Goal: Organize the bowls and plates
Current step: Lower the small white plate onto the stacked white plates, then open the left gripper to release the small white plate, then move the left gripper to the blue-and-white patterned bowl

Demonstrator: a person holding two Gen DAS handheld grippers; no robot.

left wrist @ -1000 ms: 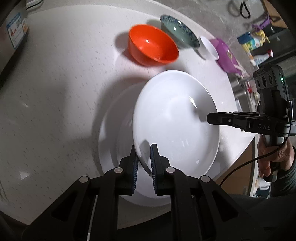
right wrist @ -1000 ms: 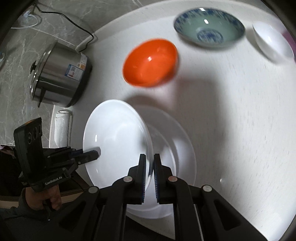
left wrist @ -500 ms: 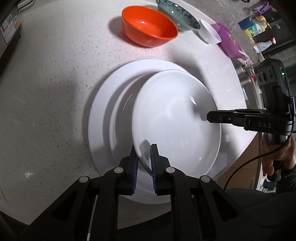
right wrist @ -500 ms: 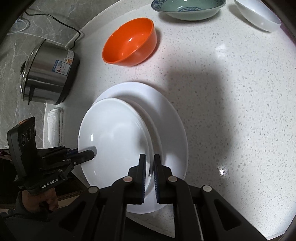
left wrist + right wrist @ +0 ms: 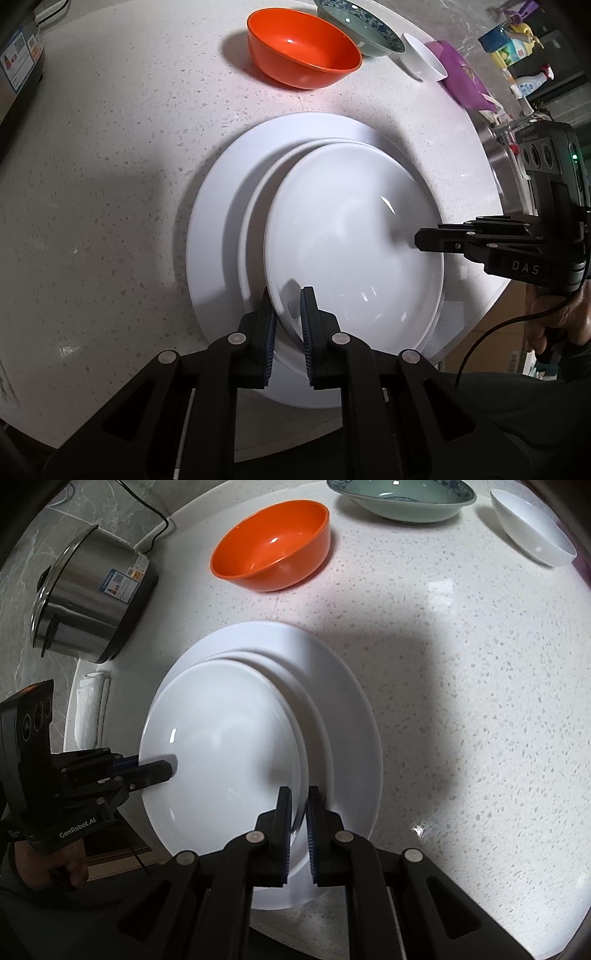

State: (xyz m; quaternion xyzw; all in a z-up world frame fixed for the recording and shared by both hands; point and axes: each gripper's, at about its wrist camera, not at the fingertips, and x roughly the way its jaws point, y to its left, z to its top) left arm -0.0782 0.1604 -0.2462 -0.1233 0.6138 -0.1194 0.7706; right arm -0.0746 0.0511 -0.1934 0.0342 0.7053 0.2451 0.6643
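bench [image 5: 110, 155]: pale speckled top filling both views, carrying all the crockery.
large plate [image 5: 218, 229]: flat on the bench at frame centre, the base of the stack.
small plate [image 5: 351, 240]: held low over the large plate, off-centre towards the right of the left wrist view; whether it touches yet I cannot tell.
bowls: orange bowl [image 5: 303, 55], blue-patterned bowl [image 5: 358, 26] and white bowl [image 5: 424, 59] wait along the top edge, well clear.
left hand-held gripper [image 5: 288, 325]: pinching the small plate's near rim, bottom centre.
right hand-held gripper [image 5: 299, 823]: clamped on the opposite rim.
advice: I'd keep both sides level, slide it to centre, then let go with both together so it doesn't clatter.
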